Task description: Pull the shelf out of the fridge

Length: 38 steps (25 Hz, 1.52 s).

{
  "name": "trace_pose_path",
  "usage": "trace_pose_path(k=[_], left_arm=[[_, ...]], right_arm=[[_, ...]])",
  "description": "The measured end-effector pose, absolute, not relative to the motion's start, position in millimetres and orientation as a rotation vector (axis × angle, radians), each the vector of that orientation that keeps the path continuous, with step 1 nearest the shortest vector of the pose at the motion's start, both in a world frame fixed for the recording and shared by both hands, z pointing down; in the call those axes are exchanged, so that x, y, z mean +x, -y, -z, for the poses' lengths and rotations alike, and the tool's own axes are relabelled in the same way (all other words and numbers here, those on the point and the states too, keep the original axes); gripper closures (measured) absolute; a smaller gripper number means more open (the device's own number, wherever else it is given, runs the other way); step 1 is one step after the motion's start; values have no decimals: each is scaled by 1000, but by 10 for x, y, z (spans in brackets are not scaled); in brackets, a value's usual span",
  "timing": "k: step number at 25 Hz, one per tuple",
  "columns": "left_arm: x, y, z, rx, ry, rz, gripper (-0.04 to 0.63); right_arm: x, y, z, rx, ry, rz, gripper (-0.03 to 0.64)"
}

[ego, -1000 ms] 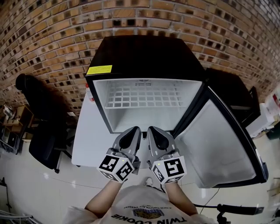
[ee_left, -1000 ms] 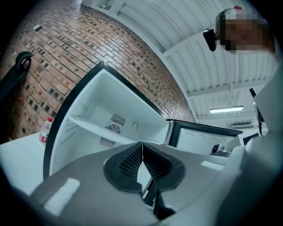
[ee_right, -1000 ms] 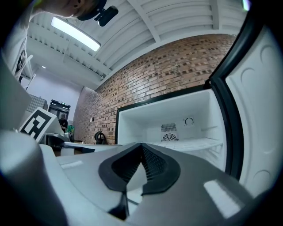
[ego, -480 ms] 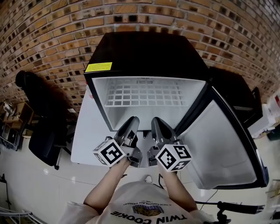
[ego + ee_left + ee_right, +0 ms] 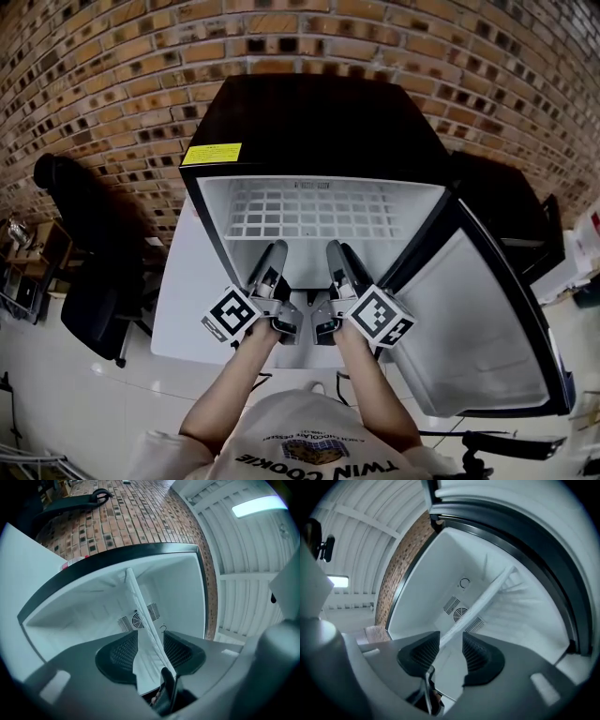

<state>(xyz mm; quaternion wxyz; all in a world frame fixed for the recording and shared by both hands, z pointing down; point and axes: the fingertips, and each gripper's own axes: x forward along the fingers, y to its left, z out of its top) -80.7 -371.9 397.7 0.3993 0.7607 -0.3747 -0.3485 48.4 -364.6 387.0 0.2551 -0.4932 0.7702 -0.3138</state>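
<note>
The black mini fridge [image 5: 309,112] stands open, with a white wire shelf [image 5: 319,208] across its white inside. Both grippers reach into the opening side by side, the left gripper [image 5: 273,253] beside the right gripper [image 5: 337,253], at the shelf's front edge. In the left gripper view the shelf [image 5: 140,616] shows edge-on as a white bar running into the gap of the left gripper [image 5: 150,644]. In the right gripper view the shelf [image 5: 487,597] runs likewise into the right gripper [image 5: 451,641]. Both pairs of jaws are opening, and the pads do not press on the shelf.
The fridge door [image 5: 469,319] hangs open to the right. A white tabletop [image 5: 183,300] lies left of the fridge, with a black chair [image 5: 84,244] beyond it. A brick wall [image 5: 94,75] runs behind. A dark cabinet [image 5: 506,206] stands at the right.
Both grippers have moved forward into the fridge opening up to the shelf's front edge. Their jaws, shut a second ago, now stand apart.
</note>
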Motion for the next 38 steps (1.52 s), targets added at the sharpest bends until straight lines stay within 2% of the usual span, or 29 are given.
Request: trace_pose_path(k=[5,16,20,21,23,38], left_arm=[[-853,3895,-3968,1867,948,938,437],[-880,4210,-3912,1776,964,1019,437],[-907,4274,-3840,1775,977,1056,481],[-909,4280,-3827,1772,980,1067,515],[-913,4283,-3824,1755,982,1088,523],[-944,4267,-3863,1664,1046,1079,561]], right_arm=[[526,3817,-3848,-1248,-1967,950,448],[723,4202,-3885,-1257,-1790,1019,449],[774,4264,-3875,-1260,-1757,1014,483],[776,4268,-3859,-1256,-1754,1007,501],[775,4268,-3839,-1252,-1749,998,541],[769,4254,-3862,-1271,-1740,1032,549]])
